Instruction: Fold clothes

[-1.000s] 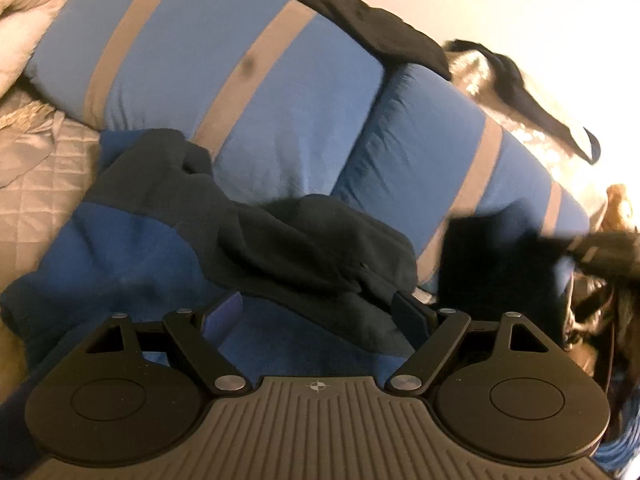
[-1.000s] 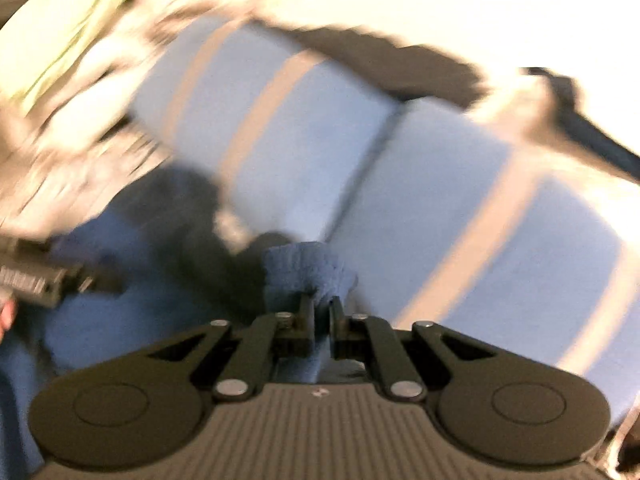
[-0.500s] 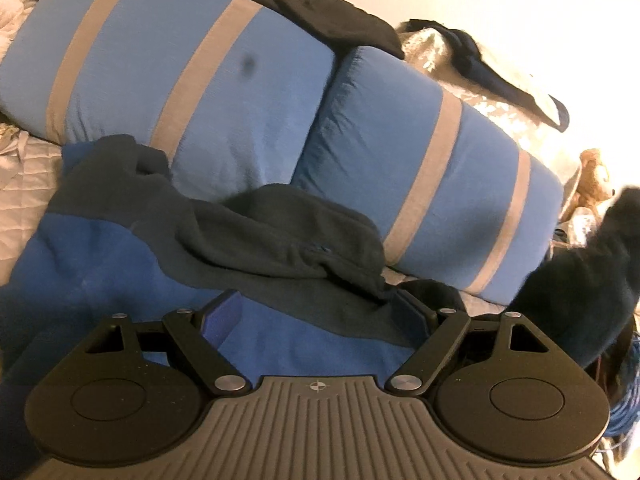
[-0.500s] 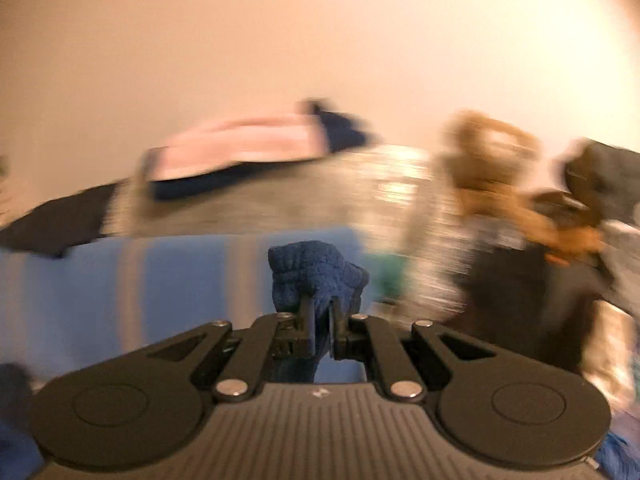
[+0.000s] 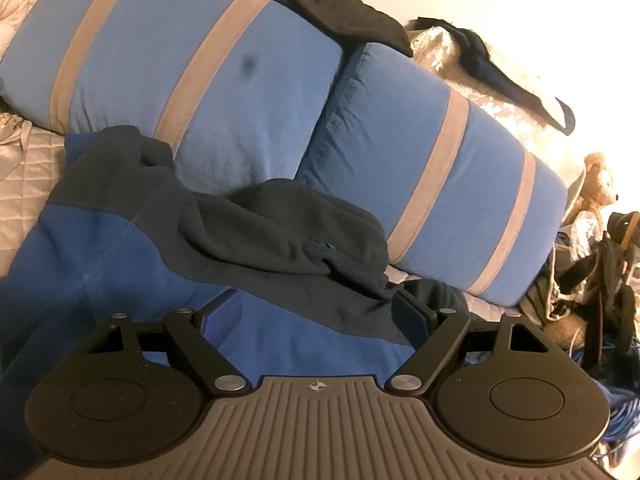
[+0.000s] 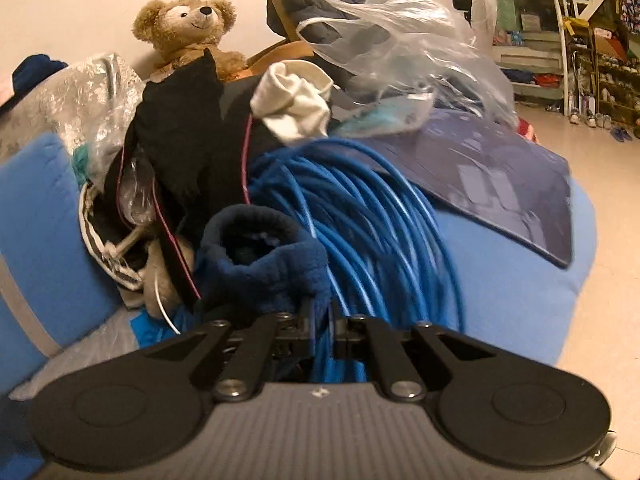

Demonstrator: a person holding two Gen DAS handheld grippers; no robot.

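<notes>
Left gripper (image 5: 316, 316) spread above the fleece (image 5: 168, 240); only the right view shows right gripper (image 6: 320, 322) clamping its cuff (image 6: 260, 264).

No readable text, labels, brands or numbers in either view; distant shelf items too small.

Quilted bed (image 5: 24, 184) under fleece (image 5: 168, 256), pillows (image 5: 192, 80)

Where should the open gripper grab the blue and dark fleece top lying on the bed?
Probably the dark bunched hood of the fleece top, coming straight forward with the left gripper. It humps up in thick folds, while the blue body lies flat and gives little to pinch.
</notes>
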